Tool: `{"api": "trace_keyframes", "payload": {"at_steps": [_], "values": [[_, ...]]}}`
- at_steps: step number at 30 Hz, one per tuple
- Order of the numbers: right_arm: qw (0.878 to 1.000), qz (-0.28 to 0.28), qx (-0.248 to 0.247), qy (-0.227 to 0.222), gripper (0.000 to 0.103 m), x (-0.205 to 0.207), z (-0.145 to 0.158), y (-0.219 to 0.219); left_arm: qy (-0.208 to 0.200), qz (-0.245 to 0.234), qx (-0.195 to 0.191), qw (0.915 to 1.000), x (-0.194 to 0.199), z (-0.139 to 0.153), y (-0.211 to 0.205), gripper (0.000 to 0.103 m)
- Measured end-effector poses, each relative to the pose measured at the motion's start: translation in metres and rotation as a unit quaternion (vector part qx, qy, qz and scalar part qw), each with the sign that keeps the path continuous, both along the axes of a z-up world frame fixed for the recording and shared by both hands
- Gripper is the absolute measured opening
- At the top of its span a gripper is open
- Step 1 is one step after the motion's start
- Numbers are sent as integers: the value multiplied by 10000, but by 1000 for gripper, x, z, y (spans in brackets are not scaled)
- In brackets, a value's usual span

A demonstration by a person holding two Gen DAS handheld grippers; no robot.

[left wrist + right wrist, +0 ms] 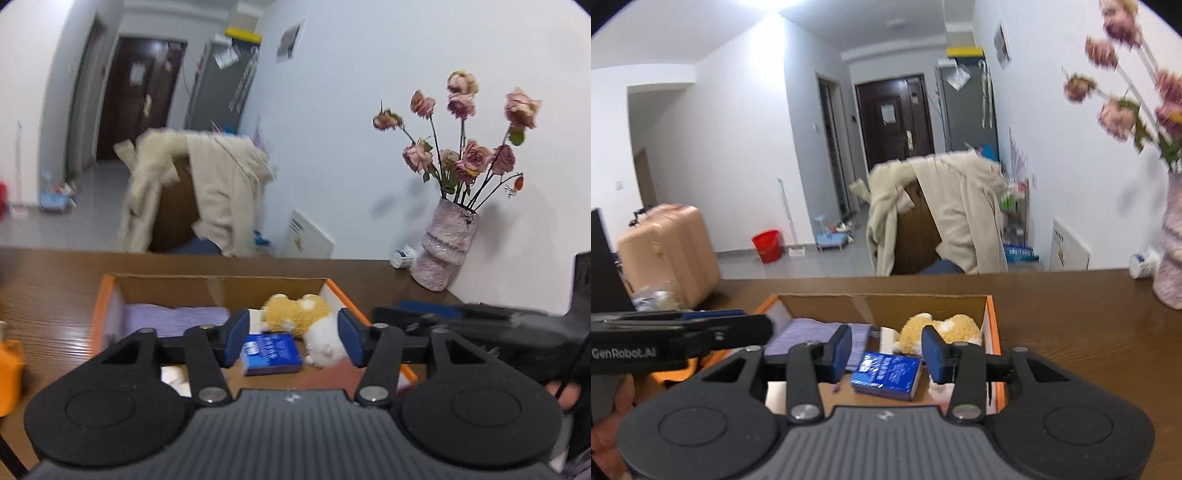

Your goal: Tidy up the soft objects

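Observation:
An open cardboard box with orange sides (107,291) (991,321) sits on the brown table. Inside lie a folded purple cloth (177,317) (809,332), a yellow and white plush dog (299,314) (942,328), a blue tissue pack (271,352) (886,374) and something white (173,376). My left gripper (290,341) is open and empty above the box's near side. My right gripper (886,354) is open and empty above the box. Each gripper shows from the side in the other's view, the left one (676,334) and the right one (461,325).
A pink vase of dried roses (443,243) (1171,258) stands at the table's right by the wall, a small white bottle (404,256) beside it. An orange object (11,369) sits at the left. A chair draped with a beige coat (207,192) stands behind the table.

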State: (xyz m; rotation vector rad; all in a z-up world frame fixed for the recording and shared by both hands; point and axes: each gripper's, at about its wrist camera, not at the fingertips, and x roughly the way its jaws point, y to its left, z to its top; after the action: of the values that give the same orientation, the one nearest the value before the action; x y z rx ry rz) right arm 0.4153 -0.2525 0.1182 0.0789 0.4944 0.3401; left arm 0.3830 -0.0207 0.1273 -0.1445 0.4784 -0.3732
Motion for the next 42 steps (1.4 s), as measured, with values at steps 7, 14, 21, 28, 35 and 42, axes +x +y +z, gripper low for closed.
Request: {"api": "trace_keyframes", "payload": {"at_steps": [7,14,21,28,35,42], "values": [[9983,147,-111,-555,57,-110,24,-19,-436,295,341,9980,-120,5,19,77],[9878,-401,-746,-1305,73,-216,5,-19,-968,903,376,9905,-235,-26,34,101],[9889,-564,-638,-1218,76,-295,-49,-10,-787,1414,499,9856,-297,-83,40,103],[9944,-443,-556,-787,77,-327,-89,3,-743,1512,356,9851,-301,-88,46,103],[9956,-555,-492,-569,77,-318,-100,-3,-492,1445,392,9875,-289,-99,40,103],[9964,-705,-329,-350,77,-309,-107,-16,-242,1241,449,9910,-272,-110,24,103]]}}
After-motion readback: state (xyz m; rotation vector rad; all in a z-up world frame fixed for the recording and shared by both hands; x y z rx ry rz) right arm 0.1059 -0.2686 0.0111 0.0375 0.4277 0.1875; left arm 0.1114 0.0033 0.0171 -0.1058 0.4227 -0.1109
